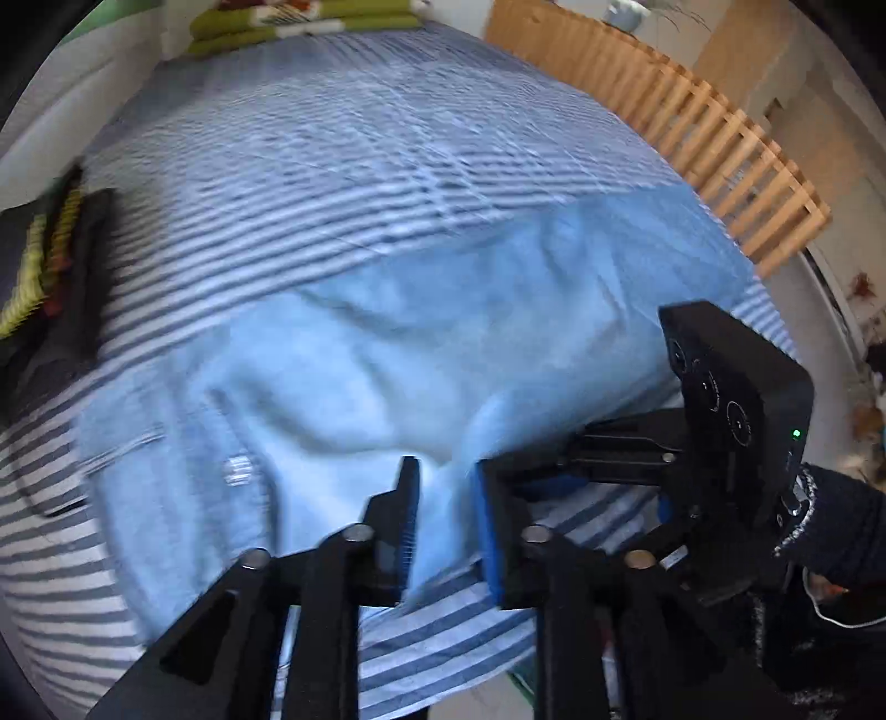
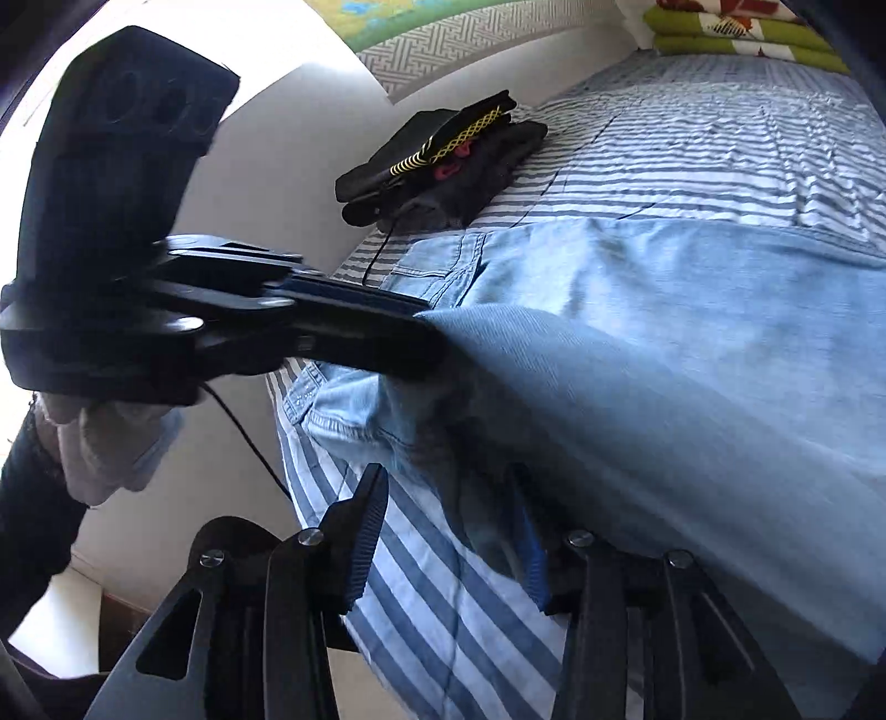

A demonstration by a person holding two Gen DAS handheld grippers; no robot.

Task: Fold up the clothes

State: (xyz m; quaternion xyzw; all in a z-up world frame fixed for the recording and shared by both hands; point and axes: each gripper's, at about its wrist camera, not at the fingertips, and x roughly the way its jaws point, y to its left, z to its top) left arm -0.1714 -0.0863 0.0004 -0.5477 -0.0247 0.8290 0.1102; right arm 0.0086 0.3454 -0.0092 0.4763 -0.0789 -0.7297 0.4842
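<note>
Light blue jeans (image 1: 415, 343) lie crumpled across the striped bed sheet (image 1: 332, 166). My left gripper (image 1: 446, 526) points steeply down with an edge of the denim filling the gap between its pads, lifted off the sheet. Seen from the right wrist, the jeans (image 2: 664, 332) rise like a tent to the left gripper (image 2: 426, 332). My right gripper (image 2: 448, 548) stands open over the sheet's near edge; blurred denim drapes against its right finger, and only striped sheet shows between the pads. From the left wrist, the right gripper (image 1: 559, 459) sits at the jeans' near right edge.
A stack of folded black garments (image 2: 443, 160) rests at the bed's left side by the white wall. Folded green and white blankets (image 2: 736, 33) lie at the far end. A slatted wooden rail (image 1: 692, 127) runs along the right. A black cable (image 2: 243, 437) hangs off the bed.
</note>
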